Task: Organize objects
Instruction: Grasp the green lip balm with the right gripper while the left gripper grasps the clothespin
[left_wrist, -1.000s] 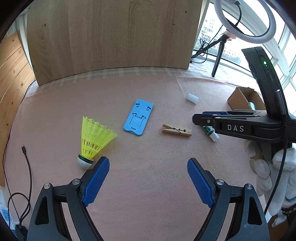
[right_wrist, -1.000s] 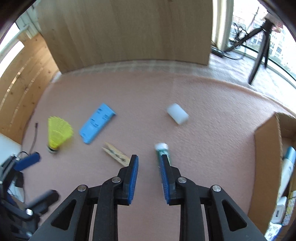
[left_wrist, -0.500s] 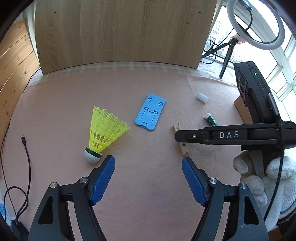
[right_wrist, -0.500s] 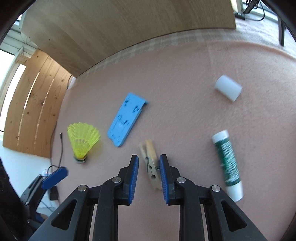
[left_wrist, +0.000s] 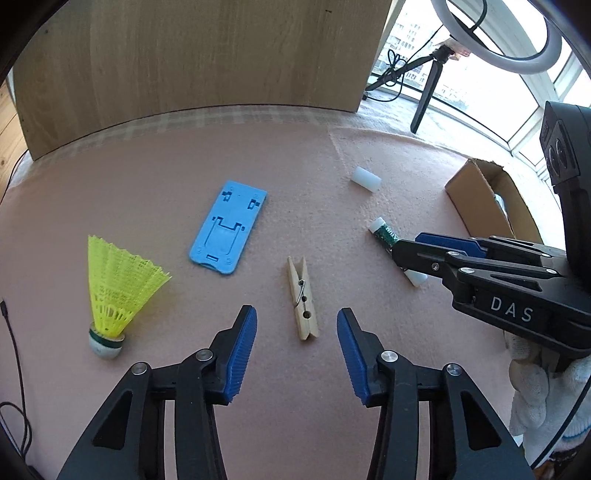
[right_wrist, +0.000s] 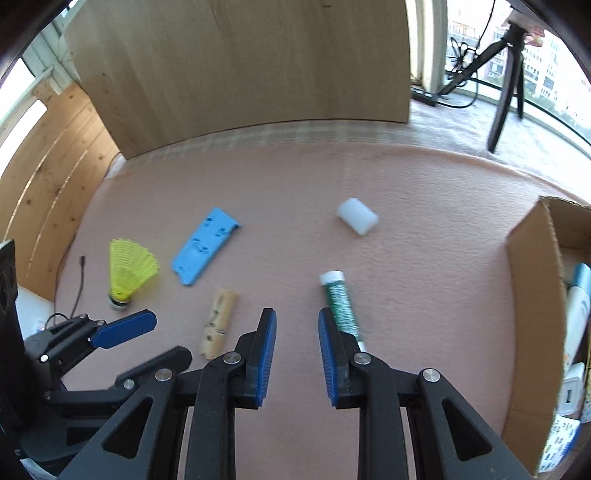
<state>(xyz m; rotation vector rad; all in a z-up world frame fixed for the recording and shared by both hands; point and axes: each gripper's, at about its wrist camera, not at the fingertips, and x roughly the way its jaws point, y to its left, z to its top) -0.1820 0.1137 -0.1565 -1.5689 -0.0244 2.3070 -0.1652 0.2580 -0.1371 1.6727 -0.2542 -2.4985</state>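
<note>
A wooden clothespin (left_wrist: 303, 299) lies lengthwise on the pink cloth, its near end between the fingertips of my left gripper (left_wrist: 297, 328). The left jaws are closing and the pads are clear of the pin. My right gripper (right_wrist: 295, 321) hovers with a narrow, slightly opening gap and nothing in it. A green tube (right_wrist: 340, 302) lies just right of its right finger. The right gripper (left_wrist: 402, 251) covers part of that tube (left_wrist: 384, 232) in the left wrist view. A yellow shuttlecock (left_wrist: 118, 284), a blue phone stand (left_wrist: 229, 229) and a white cylinder (left_wrist: 365, 179) lie further off.
An open cardboard box (right_wrist: 532, 295) with several items inside stands at the right. A wooden board (left_wrist: 207, 59) closes the back. A tripod (left_wrist: 424, 96) with a ring light stands behind. A black cable (left_wrist: 14, 354) runs along the left edge. A white-gloved hand (left_wrist: 532, 387) holds the right gripper.
My left gripper shifted right from beside the shuttlecock to the clothespin and its jaws narrowed. The right gripper went over the clothespin, then back beside the tube. The clothespin has turned about a quarter turn.
</note>
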